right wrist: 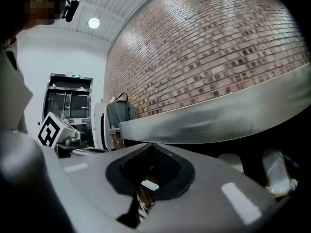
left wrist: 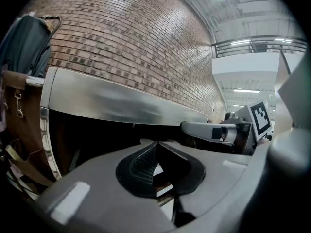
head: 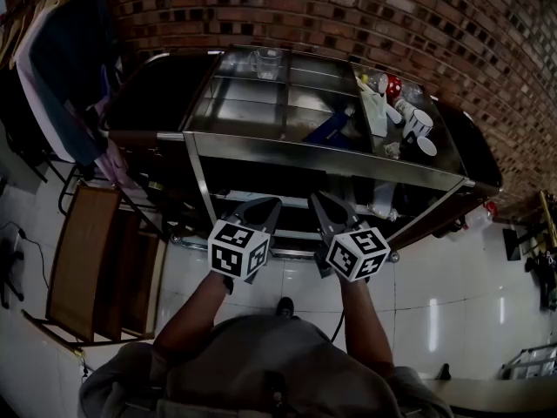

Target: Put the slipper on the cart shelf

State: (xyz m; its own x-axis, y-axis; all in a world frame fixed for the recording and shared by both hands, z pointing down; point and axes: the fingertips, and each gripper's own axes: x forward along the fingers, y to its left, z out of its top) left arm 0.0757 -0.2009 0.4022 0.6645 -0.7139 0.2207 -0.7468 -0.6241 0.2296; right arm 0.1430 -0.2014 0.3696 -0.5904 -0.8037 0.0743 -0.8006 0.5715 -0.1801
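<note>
Both tools are empty and closed: the left gripper (left wrist: 155,142) has its two jaws brought together to a point with nothing between them, and the right gripper (right wrist: 152,145) is the same, tips meeting on bare air. They are held side by side, near each other but apart, each with its marker cube toward the person, and both point at the steel cart (head: 324,156) just ahead of their tips. In each gripper view the cart's bright front rail runs across right above the joined jaws, with the dark opening under the top shelf straight beyond them. What looks like the slipper (head: 332,127), a blue shape, lies on the cart's top shelf, beyond the right gripper's tip and a little to its right, well clear of both tools and touching neither. Further out along that shelf, off to the right gripper's right, stands a cluster of white cups (head: 411,118), and at the far back edge ahead of the left gripper is a clear glass (head: 265,62). A brick wall (head: 348,16) rises behind the cart. Off to the left gripper's left stand a wooden chair (head: 83,259) and hanging clothes (head: 61,77). Below both tools is a pale tiled floor (head: 452,312)
</note>
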